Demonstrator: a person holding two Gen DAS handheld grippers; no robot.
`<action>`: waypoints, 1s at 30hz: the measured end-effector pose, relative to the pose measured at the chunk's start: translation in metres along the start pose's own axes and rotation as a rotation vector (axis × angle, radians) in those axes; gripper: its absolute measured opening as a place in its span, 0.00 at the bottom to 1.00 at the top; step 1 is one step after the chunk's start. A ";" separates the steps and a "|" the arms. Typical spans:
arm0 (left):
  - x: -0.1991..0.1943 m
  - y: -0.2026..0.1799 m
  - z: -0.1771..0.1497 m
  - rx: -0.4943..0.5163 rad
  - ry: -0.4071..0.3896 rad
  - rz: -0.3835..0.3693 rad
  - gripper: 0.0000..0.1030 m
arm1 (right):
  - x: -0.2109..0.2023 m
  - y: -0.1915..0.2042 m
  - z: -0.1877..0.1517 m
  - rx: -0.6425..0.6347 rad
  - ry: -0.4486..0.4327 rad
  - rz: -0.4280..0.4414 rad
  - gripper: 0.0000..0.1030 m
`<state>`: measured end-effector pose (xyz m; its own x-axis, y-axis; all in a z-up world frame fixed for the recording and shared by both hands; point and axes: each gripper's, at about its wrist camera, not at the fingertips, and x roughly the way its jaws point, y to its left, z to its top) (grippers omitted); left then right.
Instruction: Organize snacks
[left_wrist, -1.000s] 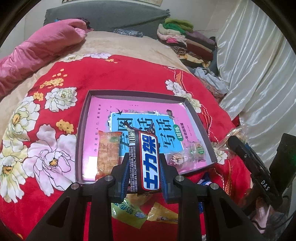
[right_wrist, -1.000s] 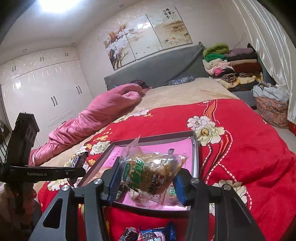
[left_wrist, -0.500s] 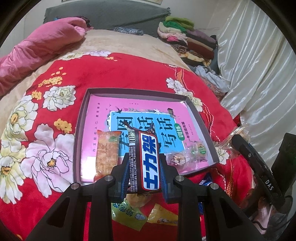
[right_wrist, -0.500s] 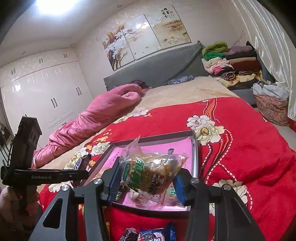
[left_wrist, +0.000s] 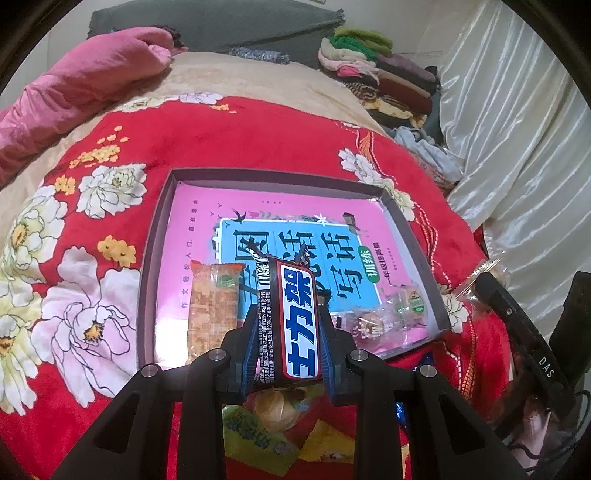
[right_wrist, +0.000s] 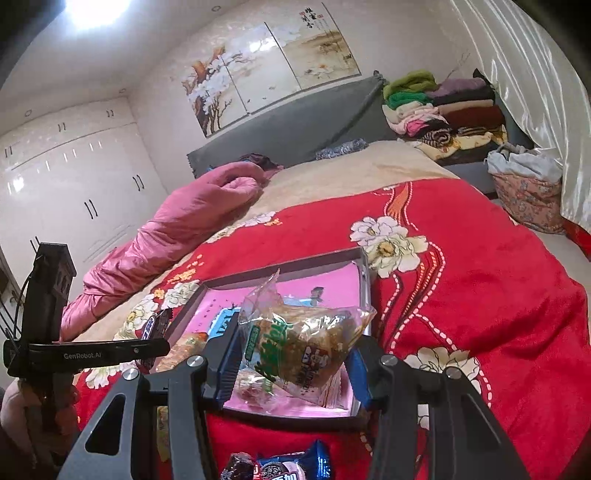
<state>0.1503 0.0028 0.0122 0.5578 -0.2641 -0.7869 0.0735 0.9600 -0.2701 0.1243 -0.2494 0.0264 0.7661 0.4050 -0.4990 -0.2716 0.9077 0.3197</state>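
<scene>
My left gripper (left_wrist: 290, 328) is shut on a Snickers bar (left_wrist: 297, 317) and holds it above the near edge of a shallow dark box (left_wrist: 155, 236) lined with a pink book. An orange cracker pack (left_wrist: 212, 306) and clear wrapped pastries (left_wrist: 388, 314) lie in the box. My right gripper (right_wrist: 291, 350) is shut on a clear-wrapped pastry (right_wrist: 299, 343) above the box's near right corner (right_wrist: 364, 266). The left gripper also shows in the right wrist view (right_wrist: 147, 343).
The box sits on a red floral blanket (left_wrist: 240, 140) on a bed. Loose snacks lie on the blanket near me: yellow-green packs (left_wrist: 258, 432) and blue Oreo packs (right_wrist: 291, 465). A pink quilt (right_wrist: 177, 221) lies at the left; folded clothes (right_wrist: 443, 110) at the headboard.
My left gripper has moved a little forward over the box with the Snickers bar. The right gripper has barely moved.
</scene>
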 end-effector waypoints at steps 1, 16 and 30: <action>0.003 0.001 0.000 0.000 0.004 0.003 0.28 | 0.001 0.000 -0.001 -0.001 0.005 -0.003 0.48; 0.026 0.007 -0.003 0.005 0.032 0.027 0.28 | 0.011 -0.006 -0.003 0.013 0.027 -0.041 0.48; 0.038 0.008 -0.007 0.005 0.056 0.029 0.28 | 0.035 0.006 -0.014 -0.066 0.108 -0.045 0.49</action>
<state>0.1666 0.0002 -0.0237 0.5125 -0.2410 -0.8241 0.0624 0.9677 -0.2442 0.1410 -0.2287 -0.0004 0.7125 0.3696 -0.5964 -0.2789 0.9292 0.2426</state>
